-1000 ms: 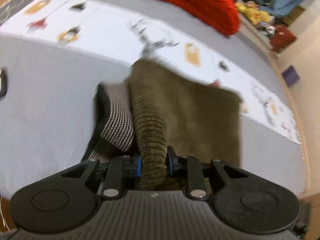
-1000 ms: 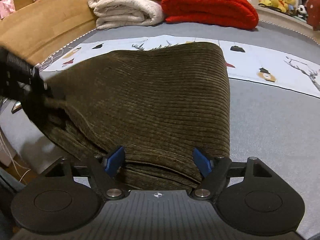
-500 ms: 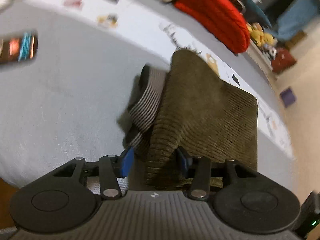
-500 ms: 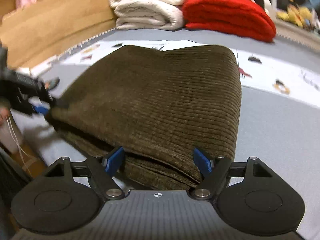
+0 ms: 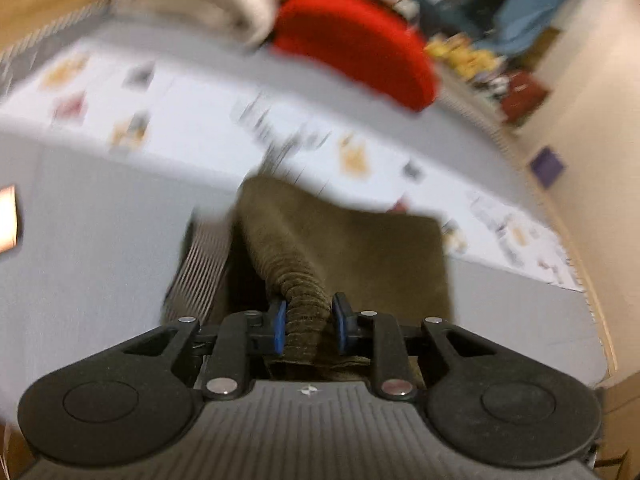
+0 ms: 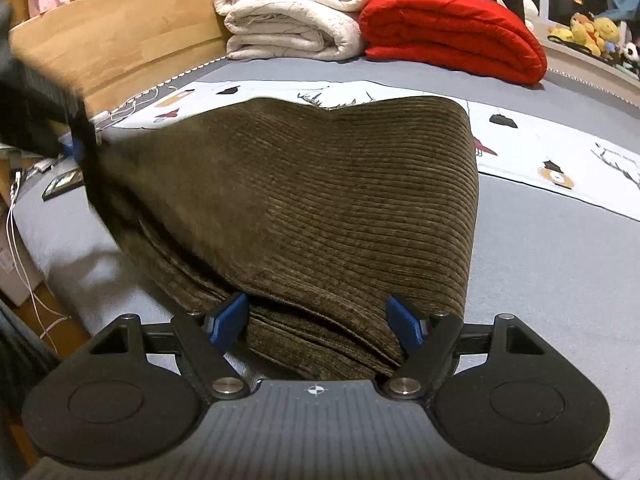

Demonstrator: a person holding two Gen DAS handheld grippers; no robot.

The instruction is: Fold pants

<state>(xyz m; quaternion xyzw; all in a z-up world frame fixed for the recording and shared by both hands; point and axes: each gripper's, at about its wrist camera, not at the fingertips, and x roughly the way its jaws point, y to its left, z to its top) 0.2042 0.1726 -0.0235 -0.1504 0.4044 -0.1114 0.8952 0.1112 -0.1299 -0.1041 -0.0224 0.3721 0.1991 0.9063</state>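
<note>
No readable text, labels or numbers — only picture prints

left cam rides my left gripper (image 5: pixel 307 326), angled down, close over the pants (image 5: pixel 344 248), blurred. right cam on my right gripper (image 6: pixel 318 322) looks down across the same pants (image 6: pixel 320 208). both catch the red quilt (image 6: pixel 452 28) behind.

pants (image 6: pixel 320 200): olive corduroy, ribbed, matt
lining (image 5: pixel 200 264): thin woven cloth, fine stripes
bed (image 6: pixel 560 260): smooth grey cloth
sheet (image 6: pixel 560 148): white printed cloth, smooth
headboard (image 6: pixel 120 36): pale wood, satin
blanket (image 6: pixel 292 12): cream fleece, nubbly
quilt (image 6: pixel 452 28): red, puffy, slight sheen
left gripper (image 5: pixel 308 326): matt black plastic, blue pads, shiny metal pins
right gripper (image 6: pixel 316 322): same plastic, ribbed grey body
</note>
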